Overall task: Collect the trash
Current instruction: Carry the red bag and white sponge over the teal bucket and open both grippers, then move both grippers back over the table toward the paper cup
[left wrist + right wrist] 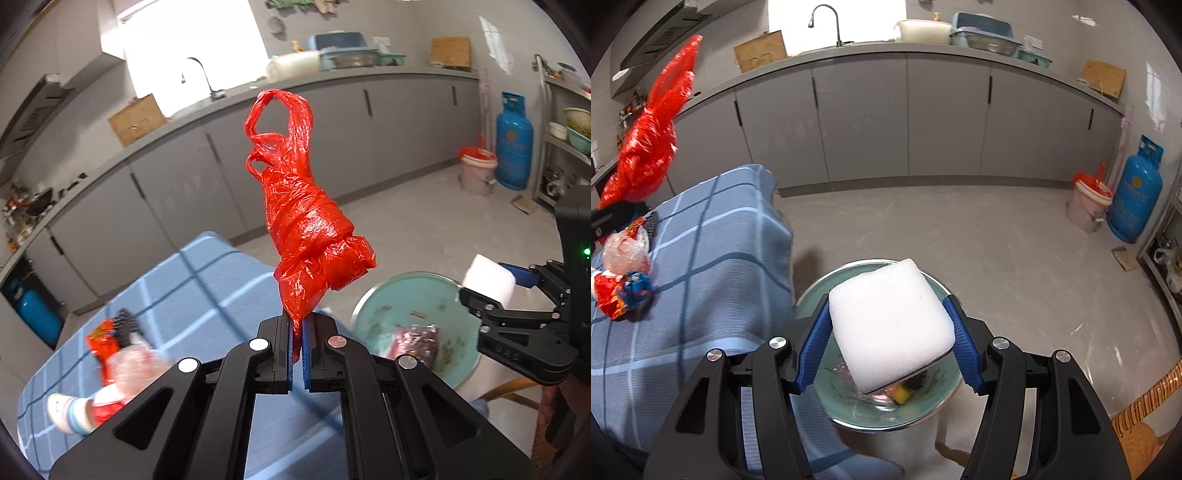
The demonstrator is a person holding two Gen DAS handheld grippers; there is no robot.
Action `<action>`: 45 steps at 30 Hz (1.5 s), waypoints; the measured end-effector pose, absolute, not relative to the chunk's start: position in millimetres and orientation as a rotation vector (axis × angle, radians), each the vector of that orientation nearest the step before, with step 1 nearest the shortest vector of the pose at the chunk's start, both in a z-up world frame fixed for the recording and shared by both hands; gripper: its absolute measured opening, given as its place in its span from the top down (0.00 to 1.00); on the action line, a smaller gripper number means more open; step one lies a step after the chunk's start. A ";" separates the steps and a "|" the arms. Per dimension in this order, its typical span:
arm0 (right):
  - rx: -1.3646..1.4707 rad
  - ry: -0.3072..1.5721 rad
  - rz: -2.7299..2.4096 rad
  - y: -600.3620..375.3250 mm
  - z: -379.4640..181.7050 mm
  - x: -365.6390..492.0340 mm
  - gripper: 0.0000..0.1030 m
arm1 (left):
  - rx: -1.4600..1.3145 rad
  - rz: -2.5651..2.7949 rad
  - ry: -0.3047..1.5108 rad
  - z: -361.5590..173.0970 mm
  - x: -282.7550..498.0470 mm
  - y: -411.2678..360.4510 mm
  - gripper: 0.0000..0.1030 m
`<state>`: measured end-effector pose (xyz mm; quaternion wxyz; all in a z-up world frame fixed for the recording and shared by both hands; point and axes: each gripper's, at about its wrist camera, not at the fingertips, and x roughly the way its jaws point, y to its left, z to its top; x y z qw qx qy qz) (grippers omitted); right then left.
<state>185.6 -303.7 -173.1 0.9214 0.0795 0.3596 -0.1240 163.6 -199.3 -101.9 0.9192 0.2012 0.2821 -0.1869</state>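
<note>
My left gripper (297,332) is shut on a crumpled red plastic bag (308,225) and holds it up in the air above the table; the bag also shows in the right wrist view (650,147). My right gripper (886,332) is shut on a white foam block (890,325) and holds it over a teal bowl (945,391) with scraps in it. In the left wrist view the right gripper (491,291), the foam block (487,280) and the bowl (391,299) are at the right. More wrappers (624,288) lie on the blue checked tablecloth (713,258).
Red and clear wrappers (114,354) lie on the tablecloth (207,280) at the left. A bucket lined with a red bag (1087,206) and a blue gas cylinder (1134,195) stand by the far wall. Grey cabinets (864,118) run along the back.
</note>
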 end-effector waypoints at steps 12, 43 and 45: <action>0.201 0.769 -0.285 -336.6 -200.9 196.3 0.41 | 0.444 -0.473 0.679 -150.0 182.4 -249.5 0.95; 0.236 0.778 -0.299 -337.2 -217.3 196.6 0.17 | 0.446 -0.419 0.711 -165.0 188.3 -238.7 0.23; 0.236 0.769 -0.285 -331.0 -212.9 196.3 0.17 | 0.442 -0.408 0.697 -158.2 186.5 -233.2 0.23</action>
